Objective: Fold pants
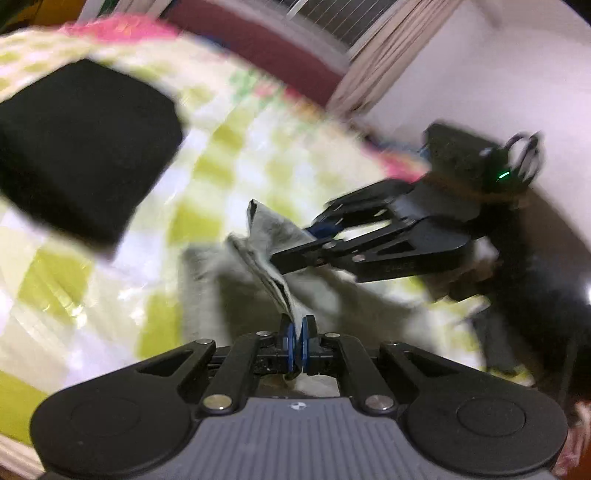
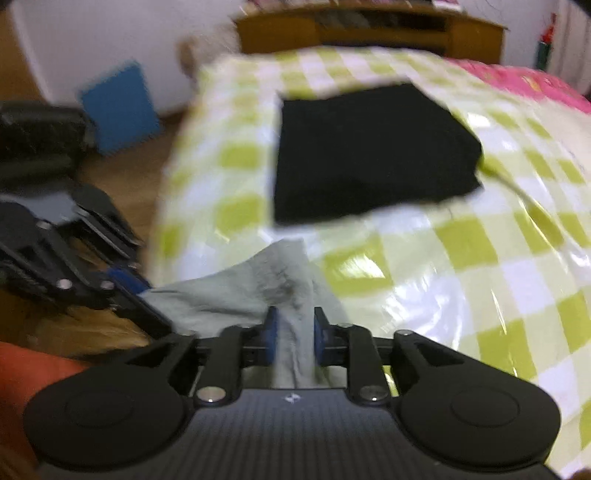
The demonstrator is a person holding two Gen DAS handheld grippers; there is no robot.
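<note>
Light grey pants [image 1: 258, 269] hang bunched above the bed, held up by both grippers; they also show in the right wrist view [image 2: 258, 291]. My left gripper [image 1: 298, 326] is shut on a folded edge of the grey cloth. My right gripper [image 2: 292, 325] is shut on a thick bunch of the same cloth, its pads apart by the cloth's thickness. The right gripper [image 1: 291, 254] shows in the left wrist view, to the right. The left gripper [image 2: 133, 291] shows at the left of the right wrist view. Both views are blurred.
A folded black garment [image 1: 81, 147] lies on the green-and-white checked bedspread [image 1: 221, 147], also in the right wrist view [image 2: 369, 151]. A pink border [image 2: 524, 81] runs along the bed's far side. A wooden headboard [image 2: 369, 29], a blue board [image 2: 118, 107] and the wooden floor lie beyond.
</note>
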